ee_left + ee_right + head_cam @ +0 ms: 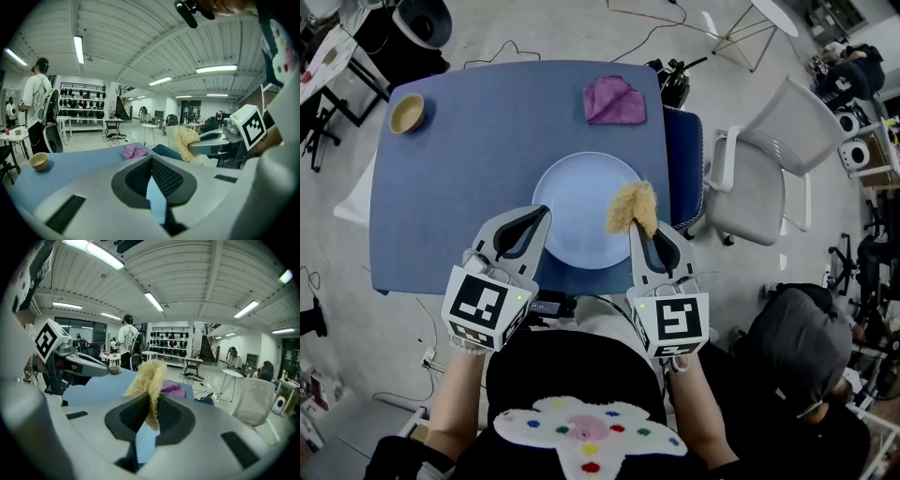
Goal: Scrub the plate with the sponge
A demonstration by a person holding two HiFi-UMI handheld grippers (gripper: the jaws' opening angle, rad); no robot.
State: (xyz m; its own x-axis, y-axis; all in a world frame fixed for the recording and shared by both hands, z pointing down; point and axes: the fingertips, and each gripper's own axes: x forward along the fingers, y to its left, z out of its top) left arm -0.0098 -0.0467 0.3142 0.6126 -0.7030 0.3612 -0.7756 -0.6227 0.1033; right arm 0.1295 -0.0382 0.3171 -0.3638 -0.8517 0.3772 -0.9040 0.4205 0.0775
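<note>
A round pale blue plate [581,202] lies on the blue table [459,187], near its front edge. My right gripper [643,231] is shut on a shaggy yellow sponge [633,206], which hangs over the plate's right rim. In the right gripper view the sponge [147,378] stands up from between the closed jaws of the right gripper [153,399]. My left gripper [542,216] is shut, with its tips at the plate's left rim. Whether it touches the rim I cannot tell. The left gripper view shows the left gripper [152,161] with nothing sticking out of it, and the sponge [185,143] to the right.
A crumpled purple cloth [614,100] lies at the table's far side. A small tan bowl [406,112] sits at the far left corner. A white chair [759,173] stands right of the table. A person in dark clothes [797,347] crouches at the lower right.
</note>
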